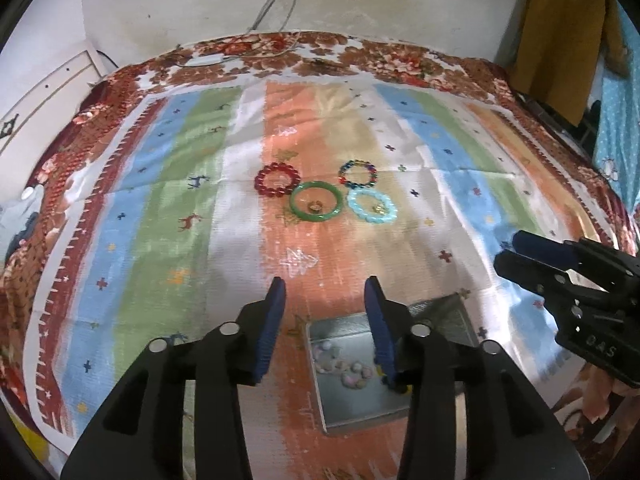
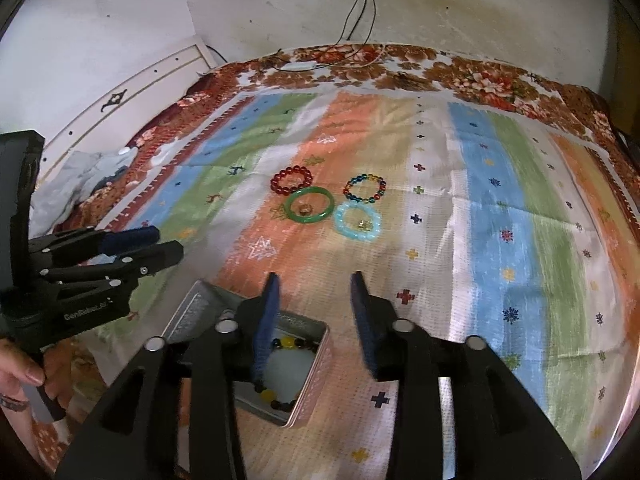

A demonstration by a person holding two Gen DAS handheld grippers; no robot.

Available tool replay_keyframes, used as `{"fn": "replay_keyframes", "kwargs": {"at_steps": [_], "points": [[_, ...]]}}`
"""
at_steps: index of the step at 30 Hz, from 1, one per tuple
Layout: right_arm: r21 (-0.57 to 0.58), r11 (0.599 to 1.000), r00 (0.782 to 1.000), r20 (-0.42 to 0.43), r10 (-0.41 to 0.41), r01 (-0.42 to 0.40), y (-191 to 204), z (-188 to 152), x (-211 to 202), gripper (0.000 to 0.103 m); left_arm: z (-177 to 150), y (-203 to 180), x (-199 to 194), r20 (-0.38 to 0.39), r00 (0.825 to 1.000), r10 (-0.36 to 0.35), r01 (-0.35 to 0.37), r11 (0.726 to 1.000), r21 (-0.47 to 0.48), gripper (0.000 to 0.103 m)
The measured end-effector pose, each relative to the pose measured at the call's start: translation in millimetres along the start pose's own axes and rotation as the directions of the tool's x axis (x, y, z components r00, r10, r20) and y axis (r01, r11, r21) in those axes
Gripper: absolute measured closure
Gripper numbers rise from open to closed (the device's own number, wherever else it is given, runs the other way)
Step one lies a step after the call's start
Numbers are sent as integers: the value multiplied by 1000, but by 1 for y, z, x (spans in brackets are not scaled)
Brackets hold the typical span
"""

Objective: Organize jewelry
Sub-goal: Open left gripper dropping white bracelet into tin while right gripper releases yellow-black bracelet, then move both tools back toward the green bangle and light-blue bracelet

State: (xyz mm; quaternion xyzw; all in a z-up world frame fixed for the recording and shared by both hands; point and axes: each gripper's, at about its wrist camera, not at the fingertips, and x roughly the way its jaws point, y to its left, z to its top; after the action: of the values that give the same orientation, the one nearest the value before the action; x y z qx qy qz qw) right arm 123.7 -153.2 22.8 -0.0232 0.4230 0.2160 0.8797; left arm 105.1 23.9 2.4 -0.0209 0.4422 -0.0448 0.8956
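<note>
Several bracelets lie on the striped cloth: a red bead bracelet (image 1: 278, 180) (image 2: 291, 184), a green bangle (image 1: 316, 201) (image 2: 310, 205) with a small ring inside, a multicolour bead bracelet (image 1: 358, 174) (image 2: 365, 188), and a light blue bead bracelet (image 1: 372, 207) (image 2: 357, 223) with a small gold piece inside. A metal tin (image 1: 400, 410) (image 2: 316, 364) sits near me and holds a pale bead bracelet (image 1: 348, 368) and a black-and-yellow bead bracelet (image 2: 286, 346). My left gripper (image 1: 325, 290) is open and empty above the tin. My right gripper (image 2: 315, 286) is open and empty beside the tin.
The striped cloth (image 1: 160, 240) lies on a floral bedspread (image 1: 360, 52). A white wall with hanging cables (image 2: 360, 8) stands behind. A white headboard (image 2: 132, 88) is at the left. A yellow garment (image 1: 560, 32) hangs at the right.
</note>
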Motion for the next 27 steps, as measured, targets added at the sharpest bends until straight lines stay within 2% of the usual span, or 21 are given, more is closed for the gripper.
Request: {"fn": "replay_keyframes", "kwargs": {"at_steps": [2,6,14,18,22,24,27], "points": [[-12,1000,1000,-8,-19,19,0,0,5,57,2,2,3,-1,1000,13,-13,1000,-3,61],[-11,1000,999,-19,-25,25,-5,-1,11,53,6,8,10,-12,1000,22,-22,1000,-17,49],[-15,999,999,-31,-34,33,-11,4,22,53,18,11,25,-23,999,42,-42,999,-21,43],[-81,994,998,-2,-70,70,-4,9,23,48,24,11,35,-32,998,58,-58,998,-10,42],[-74,996,999,4,-47,47,-4,16,27,48,30,15,43,-40,997,61,-62,998,-19,41],[-71,996,999,-5,-53,52,-6,19,34,48,34,16,47,-40,997,66,-67,997,-24,36],[-73,996,998,-24,-63,61,-8,22,42,42,40,18,53,-41,997,71,-72,997,-29,36]]}}
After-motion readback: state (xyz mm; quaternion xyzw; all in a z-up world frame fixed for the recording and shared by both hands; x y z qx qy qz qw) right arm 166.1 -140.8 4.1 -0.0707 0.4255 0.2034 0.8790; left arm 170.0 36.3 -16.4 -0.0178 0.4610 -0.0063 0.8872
